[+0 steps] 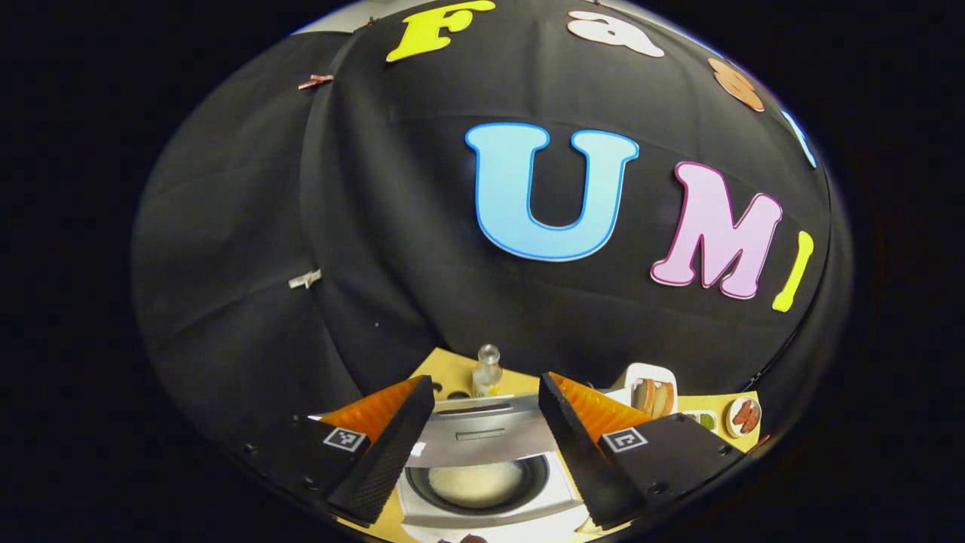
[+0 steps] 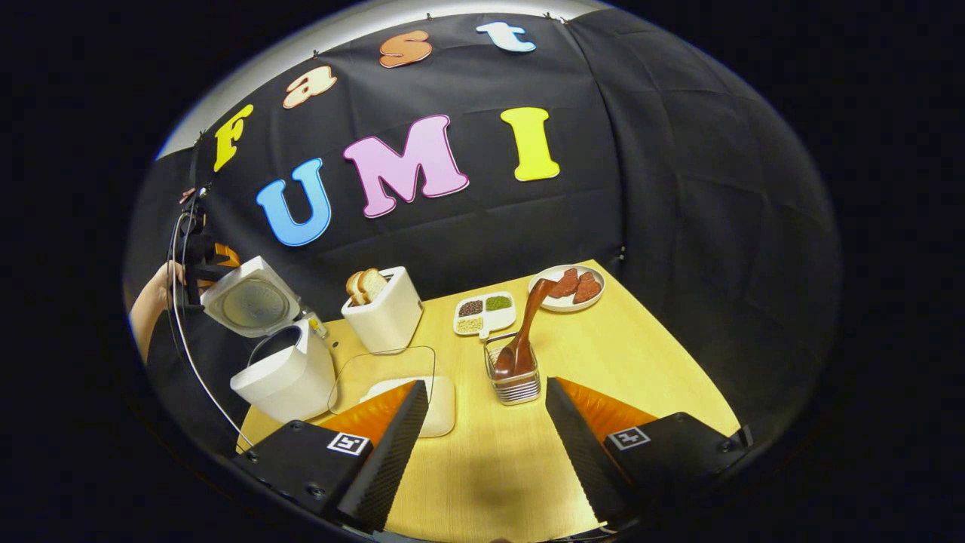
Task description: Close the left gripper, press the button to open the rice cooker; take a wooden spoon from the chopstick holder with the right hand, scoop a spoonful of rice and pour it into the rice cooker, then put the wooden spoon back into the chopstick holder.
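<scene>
Left gripper (image 1: 486,437): jaws released, empty, hovering above white rice cooker (image 2: 283,373), lid up.
Right gripper (image 2: 486,437): jaws spread, empty, low over pale wooden table (image 2: 641,362).
Dark wooden spoon (image 2: 524,332): upright in wire chopstick holder (image 2: 514,377), ahead of right gripper.

Wooden spoon (image 2: 525,326) in chopstick holder (image 2: 514,381)

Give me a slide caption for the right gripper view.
Open tongs face the spoon in its holder; cooker lid up.

no readable text on any object (only square coded tags on each tool)
</scene>
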A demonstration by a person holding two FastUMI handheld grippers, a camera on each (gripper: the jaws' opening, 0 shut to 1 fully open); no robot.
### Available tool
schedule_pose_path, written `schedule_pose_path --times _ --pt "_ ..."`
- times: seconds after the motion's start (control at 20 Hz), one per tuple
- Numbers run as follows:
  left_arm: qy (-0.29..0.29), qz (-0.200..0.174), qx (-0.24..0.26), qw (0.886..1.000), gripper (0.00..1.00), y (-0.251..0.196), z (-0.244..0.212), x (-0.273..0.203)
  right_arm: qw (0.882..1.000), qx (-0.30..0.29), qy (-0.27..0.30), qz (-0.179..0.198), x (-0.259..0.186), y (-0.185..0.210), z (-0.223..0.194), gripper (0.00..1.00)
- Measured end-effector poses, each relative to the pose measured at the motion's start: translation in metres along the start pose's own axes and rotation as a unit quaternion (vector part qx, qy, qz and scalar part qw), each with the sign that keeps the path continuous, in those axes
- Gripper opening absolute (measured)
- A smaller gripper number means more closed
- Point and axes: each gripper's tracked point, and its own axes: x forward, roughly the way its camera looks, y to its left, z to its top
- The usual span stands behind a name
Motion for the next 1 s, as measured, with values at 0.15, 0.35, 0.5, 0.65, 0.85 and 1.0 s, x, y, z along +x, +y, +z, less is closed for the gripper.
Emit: schedule_pose_path --times 0.15,0.35,0.5,0.65,0.85,1.0 --pt "0.019 0.002 -0.001 1.000 0.98 -0.005 -0.037 -0.013 1.000 -0.008 0.010 0.013 0.000 -0.001 -0.010 0.99" --pt "0.039 0.013 0.010 0.999 0.99 -0.010 -0.089 -0.020 0.999 -0.017 0.017 0.024 0.001 -0.004 -0.015 0.99" --pt "0.044 0.023 0.021 0.999 0.99 -0.011 -0.117 -0.018 0.999 -0.014 0.024 0.026 0.004 -0.006 -0.020 0.98" --pt "0.058 0.031 0.013 0.998 0.99 -0.012 -0.150 -0.011 0.999 -0.016 0.029 0.029 0.005 -0.013 -0.021 0.98" --pt "0.081 0.040 0.021 0.996 0.99 -0.011 -0.190 0.000 0.998 -0.029 0.034 0.036 0.009 -0.020 -0.021 0.99" --pt "0.068 0.048 0.022 0.996 1.00 -0.010 -0.194 0.004 0.997 -0.041 0.032 0.048 0.015 -0.021 -0.018 0.99"
